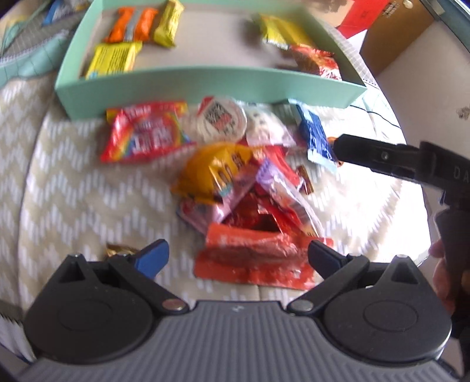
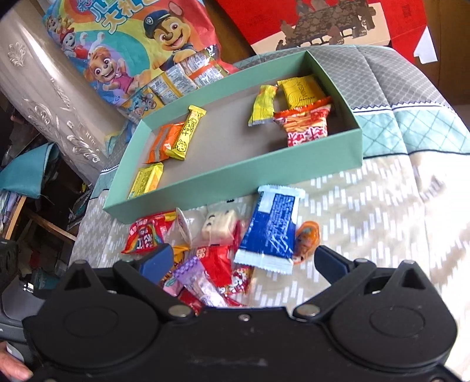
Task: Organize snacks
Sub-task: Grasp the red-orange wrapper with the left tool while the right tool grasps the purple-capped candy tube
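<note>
The snacks lie on a bed covered by a beige blanket (image 2: 367, 205) with a pattern of white dashes; farther back it meets a grey quilted spread with a teal band. In the right wrist view, a carved grey headboard (image 2: 50, 97) stands at far left, with clutter on the floor below it. Next to it leans a cartoon puppy gift bag (image 2: 126, 44) bearing large Chinese characters, too partial to read, and further right a red gift box (image 2: 323, 23).

The mint-green box (image 2: 235, 182) sits open on the bed. It holds orange and yellow bars at its left end, and two yellow packets and a red-and-white packet (image 2: 305, 126) at its right end.

Just before the box is the loose pile: a red rainbow-printed pouch (image 1: 144, 132), a round-lidded cup (image 1: 220, 120), a yellow-orange packet (image 1: 211, 173), a flat red wrapper (image 1: 258, 258), and a blue packet (image 2: 270, 226) with small, illegible print.

The left claw (image 1: 238, 258) is spread wide and empty, straddling the red wrapper. The right claw (image 2: 243, 261) is likewise wide open, gripping nothing, over the blue packet's near edge.
</note>
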A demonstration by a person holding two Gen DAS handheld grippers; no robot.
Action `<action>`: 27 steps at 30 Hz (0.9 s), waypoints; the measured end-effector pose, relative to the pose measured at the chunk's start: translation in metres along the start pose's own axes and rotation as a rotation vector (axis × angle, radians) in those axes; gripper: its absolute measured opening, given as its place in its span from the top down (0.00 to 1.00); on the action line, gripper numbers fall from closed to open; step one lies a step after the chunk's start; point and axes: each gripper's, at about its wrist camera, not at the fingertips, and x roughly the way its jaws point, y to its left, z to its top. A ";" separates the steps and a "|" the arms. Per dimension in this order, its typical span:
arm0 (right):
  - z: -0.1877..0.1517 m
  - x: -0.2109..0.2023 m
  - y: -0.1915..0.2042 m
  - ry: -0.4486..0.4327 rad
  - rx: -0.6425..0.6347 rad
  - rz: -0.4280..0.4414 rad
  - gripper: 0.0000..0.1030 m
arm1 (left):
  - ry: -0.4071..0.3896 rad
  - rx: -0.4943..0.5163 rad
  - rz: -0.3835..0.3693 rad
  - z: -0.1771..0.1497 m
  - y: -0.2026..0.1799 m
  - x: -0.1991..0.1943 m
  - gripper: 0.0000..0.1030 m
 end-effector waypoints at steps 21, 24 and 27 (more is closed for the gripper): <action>-0.033 0.011 0.013 0.046 -0.061 0.033 0.44 | -0.069 0.121 0.109 -0.021 -0.030 0.016 0.15; -0.033 0.023 0.024 0.071 -0.094 0.027 0.56 | -0.080 0.143 0.123 -0.025 -0.021 0.008 0.15; -0.034 0.034 0.027 0.099 -0.103 0.017 0.56 | -0.089 0.117 0.138 -0.026 -0.011 -0.001 0.14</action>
